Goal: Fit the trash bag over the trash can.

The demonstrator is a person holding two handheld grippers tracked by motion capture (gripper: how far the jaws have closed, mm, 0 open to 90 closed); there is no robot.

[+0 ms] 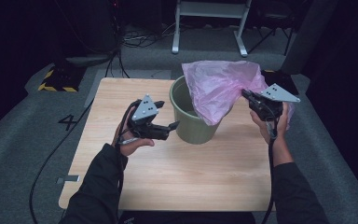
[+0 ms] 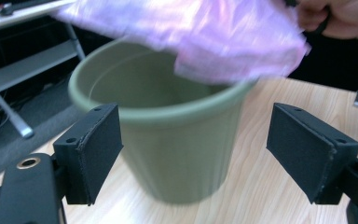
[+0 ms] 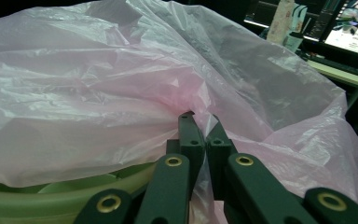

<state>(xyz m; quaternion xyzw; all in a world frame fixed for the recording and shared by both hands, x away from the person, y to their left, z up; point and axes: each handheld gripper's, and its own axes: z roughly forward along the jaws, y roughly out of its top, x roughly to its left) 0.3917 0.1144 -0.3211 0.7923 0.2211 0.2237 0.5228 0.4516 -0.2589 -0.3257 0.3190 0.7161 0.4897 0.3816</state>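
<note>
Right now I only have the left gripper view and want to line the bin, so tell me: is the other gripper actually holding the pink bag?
Observer: Yes. The right gripper is shut on a fold of the pink bag.
Operator: Is the bag inside the bin yet?
Observer: Partly. In the high view it drapes over the far right part of the green bin's rim, and the near left of the opening is uncovered.
Operator: And my gripper?
Observer: The left gripper is open beside the bin's left side, holding nothing.
</note>
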